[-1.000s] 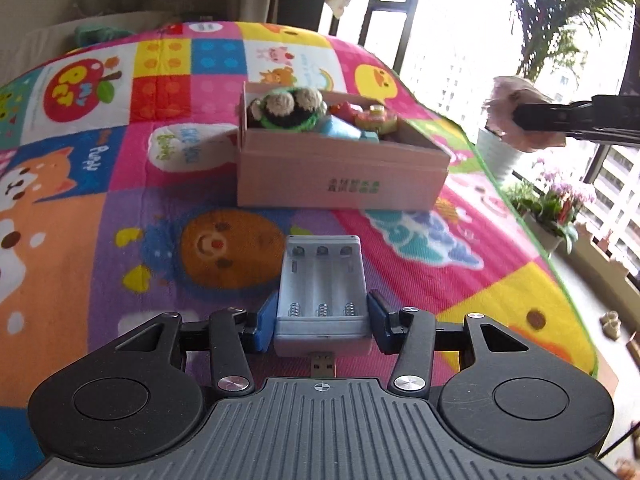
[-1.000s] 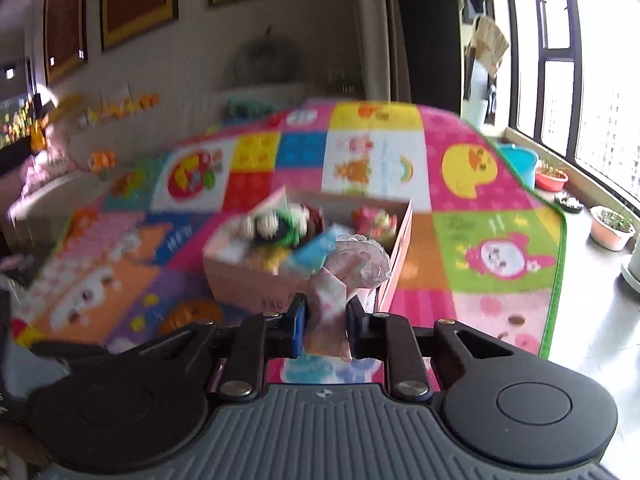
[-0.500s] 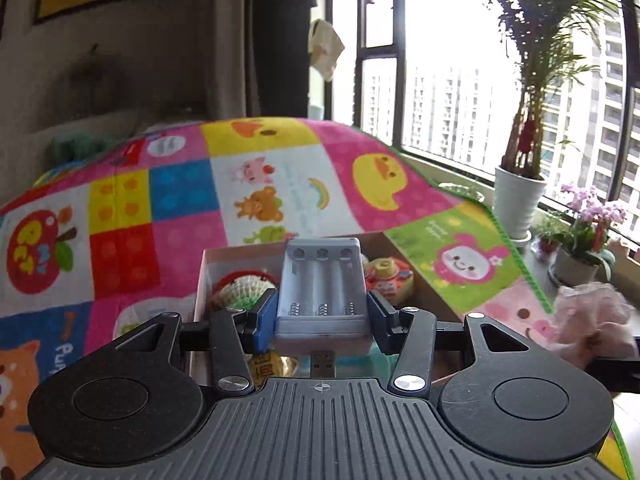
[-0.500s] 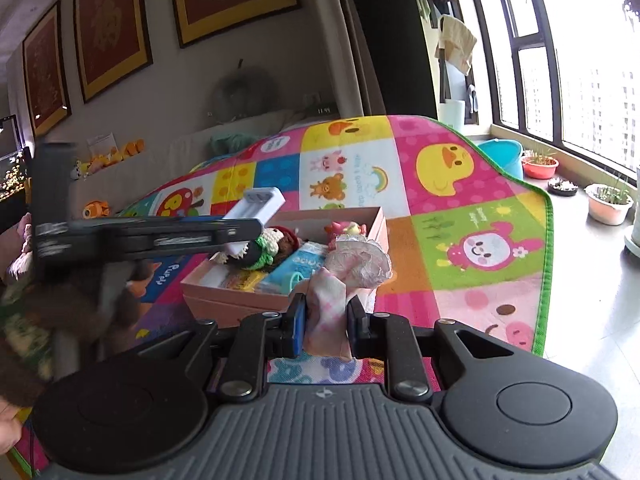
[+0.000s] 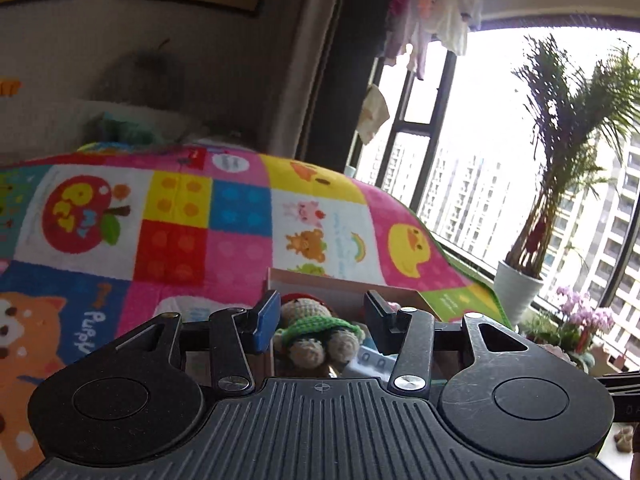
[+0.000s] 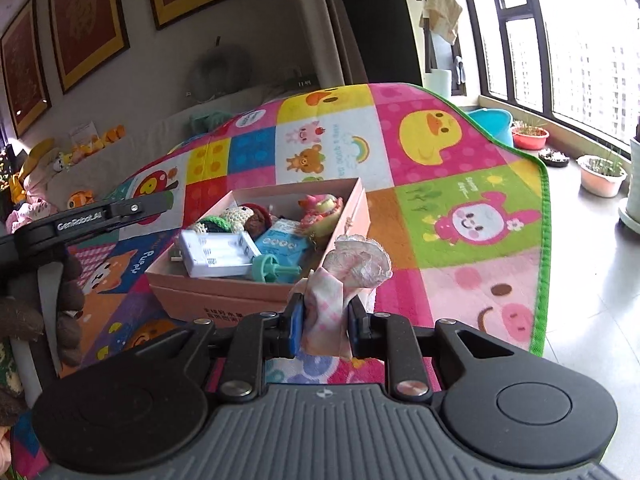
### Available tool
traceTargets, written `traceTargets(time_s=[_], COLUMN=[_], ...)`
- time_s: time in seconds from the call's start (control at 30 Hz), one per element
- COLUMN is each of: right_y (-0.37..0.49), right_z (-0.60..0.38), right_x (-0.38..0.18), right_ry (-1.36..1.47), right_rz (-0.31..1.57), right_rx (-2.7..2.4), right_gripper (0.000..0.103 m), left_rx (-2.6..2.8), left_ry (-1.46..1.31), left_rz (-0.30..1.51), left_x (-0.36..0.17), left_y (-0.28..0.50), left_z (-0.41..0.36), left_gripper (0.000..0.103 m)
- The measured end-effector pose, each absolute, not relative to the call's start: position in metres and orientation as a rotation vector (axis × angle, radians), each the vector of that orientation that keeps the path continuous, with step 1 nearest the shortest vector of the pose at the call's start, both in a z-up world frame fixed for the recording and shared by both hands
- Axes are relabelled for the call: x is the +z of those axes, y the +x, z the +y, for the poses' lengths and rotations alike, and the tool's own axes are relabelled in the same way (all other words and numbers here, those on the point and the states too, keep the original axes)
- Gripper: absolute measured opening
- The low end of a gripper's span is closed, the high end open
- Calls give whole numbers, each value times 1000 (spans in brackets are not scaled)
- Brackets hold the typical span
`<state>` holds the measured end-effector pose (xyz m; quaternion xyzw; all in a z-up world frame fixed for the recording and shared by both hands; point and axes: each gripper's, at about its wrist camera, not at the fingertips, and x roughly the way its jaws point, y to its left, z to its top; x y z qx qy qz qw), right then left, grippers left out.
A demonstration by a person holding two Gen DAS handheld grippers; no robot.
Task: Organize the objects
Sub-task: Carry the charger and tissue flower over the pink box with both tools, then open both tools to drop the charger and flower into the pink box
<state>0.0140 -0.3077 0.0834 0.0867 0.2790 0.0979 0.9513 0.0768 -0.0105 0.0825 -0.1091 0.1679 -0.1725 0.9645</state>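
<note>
- Left gripper (image 5: 320, 322): jaws closing with nothing between them, above the box (image 6: 256, 292).
- Right gripper (image 6: 325, 322): jaws clamped on a pink cloth (image 6: 344, 276), at 5 o'clock from the box.
- Battery holder (image 6: 218, 254): lies inside the box, near end.
- Box: rests on the play mat (image 6: 460, 168).

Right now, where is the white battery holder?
In the right wrist view, the white battery holder lies inside the pink box, at its near left corner, beside the teal plastic piece.

Framed pictures (image 6: 84, 20) hang above; potted palm (image 5: 560, 168) stands by the window (image 6: 580, 40).
</note>
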Motion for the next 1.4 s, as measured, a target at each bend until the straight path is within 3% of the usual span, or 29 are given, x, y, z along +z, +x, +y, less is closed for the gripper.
traceTargets(time_s=[0.13,0.33,0.53,0.93,1.17,1.37,1.4], right_y=[31,72,133,282,297,278,268], right_z=[-302,-297,-278,-207,-191,-215,-221], right_x=[103,139,153,71,54,72,80], right_ry=[177,240,278,271,172,251,263], right_rz=[571,571,665,974,1007,1007,988], right_rx=[231,262,264,127,49,86,100], right_gripper=[21,21,21,21,21,38,46], left_rx=[-441,-402,-386,-408,-403,-434,-438], left_ry=[-281,-72,8,-458,-437,-420,-415], left_rz=[423,456,515,485,514,507,508], left_x=[70,61,49,53,47,48,49], left_y=[75,85,119,113,115,110,109], left_z=[0,-30,-50,48,47,41,39], left_gripper=[50,50,43,43,43,43,43])
